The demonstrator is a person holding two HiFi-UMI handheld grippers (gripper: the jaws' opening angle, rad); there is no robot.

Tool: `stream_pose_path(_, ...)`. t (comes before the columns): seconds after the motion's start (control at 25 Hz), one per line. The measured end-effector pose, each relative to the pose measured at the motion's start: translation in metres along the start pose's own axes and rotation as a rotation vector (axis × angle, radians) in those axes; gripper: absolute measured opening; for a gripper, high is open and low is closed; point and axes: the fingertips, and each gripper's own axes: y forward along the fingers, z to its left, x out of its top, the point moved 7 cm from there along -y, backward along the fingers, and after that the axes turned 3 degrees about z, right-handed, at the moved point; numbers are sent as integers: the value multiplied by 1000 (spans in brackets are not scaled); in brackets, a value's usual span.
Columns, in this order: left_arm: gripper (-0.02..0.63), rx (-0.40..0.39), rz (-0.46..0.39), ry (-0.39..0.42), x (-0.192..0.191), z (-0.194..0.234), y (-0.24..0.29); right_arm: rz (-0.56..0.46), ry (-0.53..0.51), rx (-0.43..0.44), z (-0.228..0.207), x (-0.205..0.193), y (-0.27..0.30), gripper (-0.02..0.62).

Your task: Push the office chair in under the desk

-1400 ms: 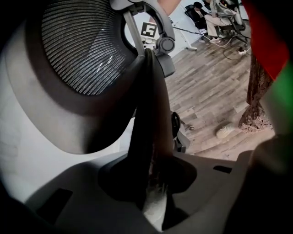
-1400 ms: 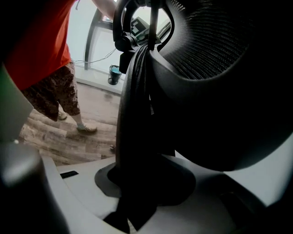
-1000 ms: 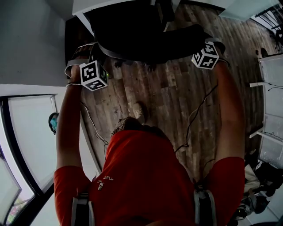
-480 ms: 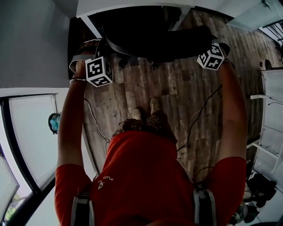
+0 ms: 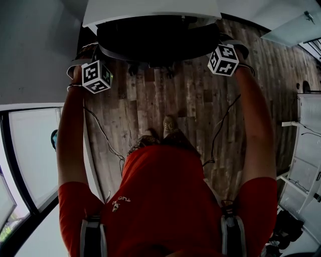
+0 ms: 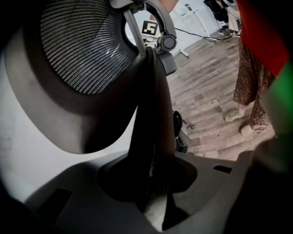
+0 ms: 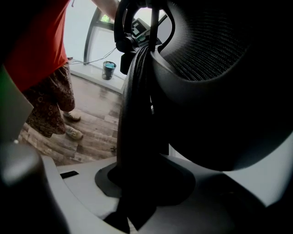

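1. Office chair (image 5: 155, 40) is sitting mostly under the white counter (image 5: 150, 9), its black back sticking out from the counter's near edge.
2. Left gripper (image 6: 153, 189) is clamping its jaws on one side rim of the chair's back.
3. Right gripper (image 7: 137, 192) is gripping the opposite rim, jaws pressing on it likewise.
4. The person's arms (image 5: 70, 135) are reaching straight toward the counter.

We are in an office: a white flat-topped desk (image 5: 150, 10), a black mesh-backed swivel chair (image 5: 155, 37) on grey-brown wood-plank flooring (image 5: 165, 95), a tall dark-framed glass window (image 5: 25, 160), and more white desks (image 5: 308, 115) trailing cables.
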Motion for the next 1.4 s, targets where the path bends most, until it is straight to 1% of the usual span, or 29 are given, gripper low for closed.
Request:
stream_pose_path(0.12, 126, -10, 30, -14, -2, 18, 18, -4, -10, 29, -18, -11, 19, 135)
stream_pose_path(0.24, 126, -26, 67, -34, -1, 34, 35, -13, -18, 38, -39, -16, 31, 135)
stream_pose_path(0.4, 126, -22, 89, -45, -10, 49, 55, -8, -19, 37, -62, -17, 49, 135)
stream_pose_path(0.68, 129, -7, 88, -47, -21, 74, 81, 11, -4, 53, -91, -19, 72, 135)
stream_pose_path(1.04, 133, -10, 110, -53, -44, 107, 117, 33, 31, 44, -125, -11, 96, 135)
stream_pose_path(1.2, 133, 2, 92, -43, -40, 118, 124, 36, 30, 50, -139, -18, 101, 135)
stream_pose_path(1.4, 135, 5, 94, -51, -36, 116, 129, 26, 17, 40, -141, -24, 105, 135)
